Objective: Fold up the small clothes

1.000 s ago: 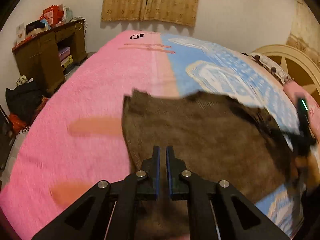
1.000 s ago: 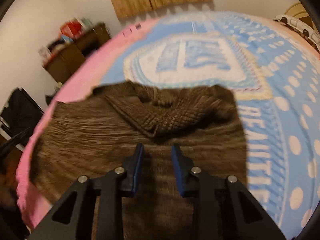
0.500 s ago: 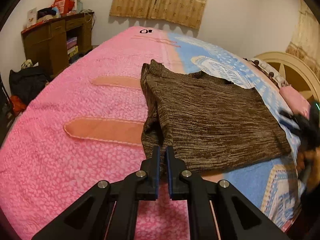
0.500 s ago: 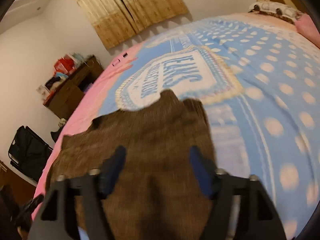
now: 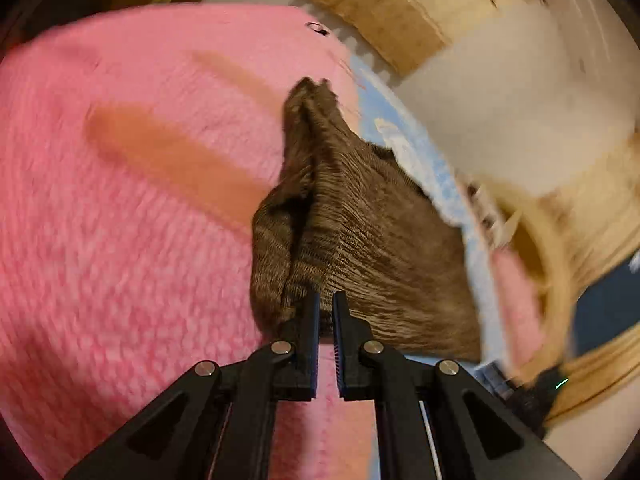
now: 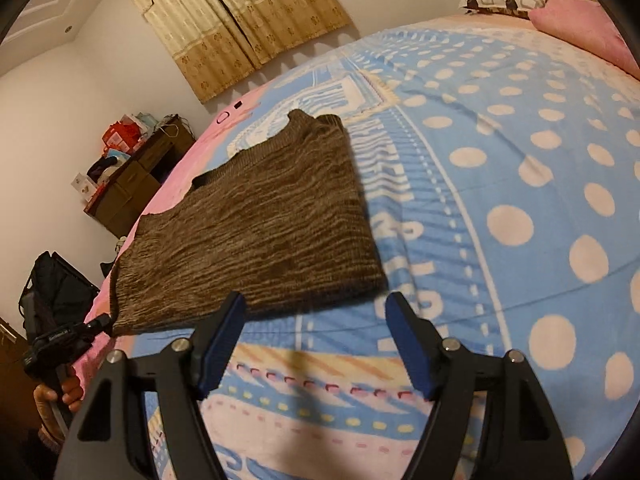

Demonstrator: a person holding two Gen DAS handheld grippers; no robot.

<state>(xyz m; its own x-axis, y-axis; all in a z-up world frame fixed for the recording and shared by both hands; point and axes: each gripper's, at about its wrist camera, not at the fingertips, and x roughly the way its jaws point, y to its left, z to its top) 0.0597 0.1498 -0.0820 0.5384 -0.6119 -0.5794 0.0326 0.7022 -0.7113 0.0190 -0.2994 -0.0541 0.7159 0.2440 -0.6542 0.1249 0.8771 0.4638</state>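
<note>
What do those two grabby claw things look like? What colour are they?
Both are black. The left gripper has two flat fingers with thin blue pads, on black arms with triangle holes and round silver bolts. The right gripper looks the same, with bigger-looking ridged blue pads. In the right view, a bare hand holds the other one's black handle.

My brown sweater (image 6: 256, 220) looks like ribbed, fuzzy knit. The blanket (image 5: 120, 240) is nubby pink fleece, and my left gripper (image 5: 326, 312) is matt black plastic with shiny metal pins.
</note>
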